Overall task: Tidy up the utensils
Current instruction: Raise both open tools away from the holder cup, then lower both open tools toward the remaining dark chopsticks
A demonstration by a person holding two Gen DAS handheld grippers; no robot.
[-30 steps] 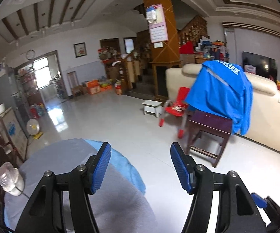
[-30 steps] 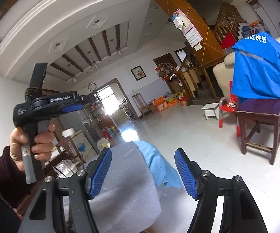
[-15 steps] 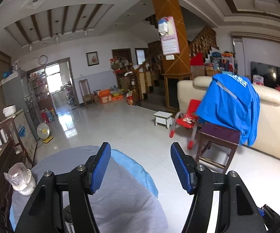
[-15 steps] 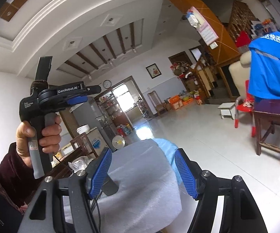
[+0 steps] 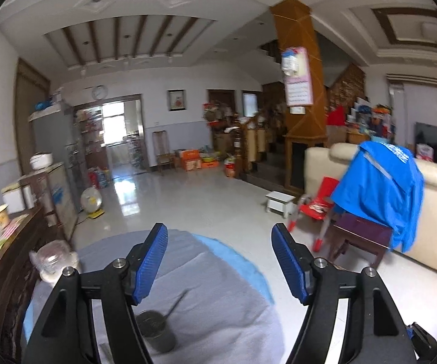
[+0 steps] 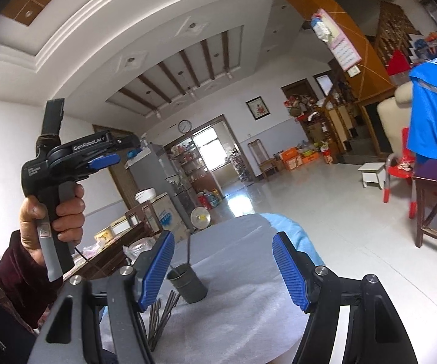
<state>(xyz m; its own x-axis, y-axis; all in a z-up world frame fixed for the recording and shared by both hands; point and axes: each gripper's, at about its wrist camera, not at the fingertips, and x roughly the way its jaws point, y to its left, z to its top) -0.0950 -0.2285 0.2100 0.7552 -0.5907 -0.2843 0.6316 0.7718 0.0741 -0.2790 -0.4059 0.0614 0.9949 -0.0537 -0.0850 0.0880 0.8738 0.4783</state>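
A dark grey metal cup (image 6: 187,285) stands on a round table with a grey cloth (image 6: 242,261); one thin utensil (image 6: 188,250) stands in it. Several dark thin utensils (image 6: 161,315) lie on the cloth in front of the cup, partly hidden by my right gripper's left finger. The cup also shows in the left wrist view (image 5: 156,330) on the cloth (image 5: 212,288). My left gripper (image 5: 220,265) is open and empty above the table; it also shows hand-held at the left of the right wrist view (image 6: 106,160). My right gripper (image 6: 223,270) is open and empty, just above the cup.
A clear plastic-wrapped jar (image 5: 51,261) sits at the table's left edge beside a dark wooden sideboard (image 5: 3,261). To the right stand a dark wooden stool (image 5: 361,242), a red child's chair (image 5: 315,209) and a sofa with a blue jacket (image 5: 379,188). Glossy white floor lies beyond.
Both grippers have tilted down toward the table, so the cup and the lying utensils have come into view. Both stay open.
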